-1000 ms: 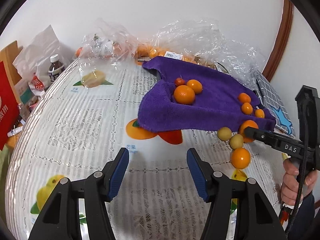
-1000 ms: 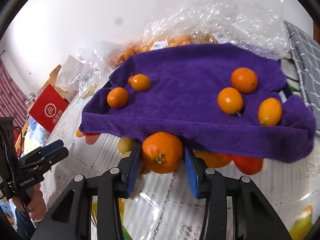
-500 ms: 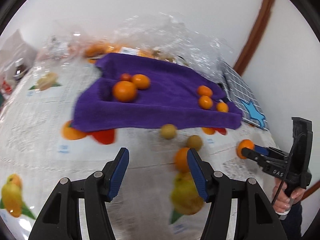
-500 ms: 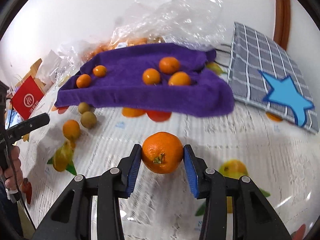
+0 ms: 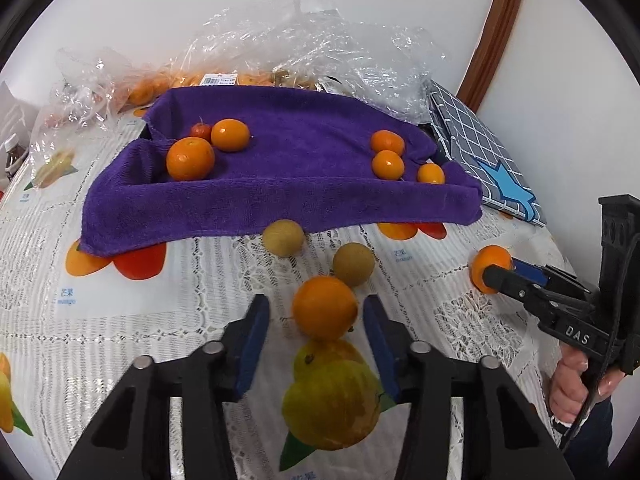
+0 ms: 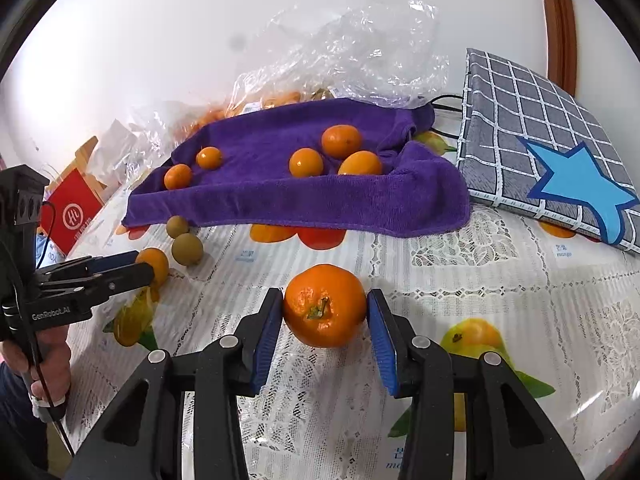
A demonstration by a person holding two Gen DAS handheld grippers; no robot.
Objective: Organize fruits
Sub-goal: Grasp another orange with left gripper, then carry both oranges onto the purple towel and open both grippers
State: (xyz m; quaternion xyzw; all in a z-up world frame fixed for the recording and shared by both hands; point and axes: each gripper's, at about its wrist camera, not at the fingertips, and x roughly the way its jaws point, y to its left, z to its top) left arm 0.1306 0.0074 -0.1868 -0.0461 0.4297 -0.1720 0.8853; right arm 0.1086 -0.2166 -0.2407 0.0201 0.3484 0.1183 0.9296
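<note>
Right gripper (image 6: pixel 325 314) — jaws clamped on a stemmed orange (image 6: pixel 325 305). Left gripper (image 5: pixel 316 318) — jaws open around a smaller orange (image 5: pixel 324 307), near purple towel (image 5: pixel 280 200).

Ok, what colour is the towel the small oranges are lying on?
Purple; the plush purple towel shows best in the left wrist view.

Orange (image 6: pixel 324 306) between right gripper (image 6: pixel 325 320) jaws
</note>
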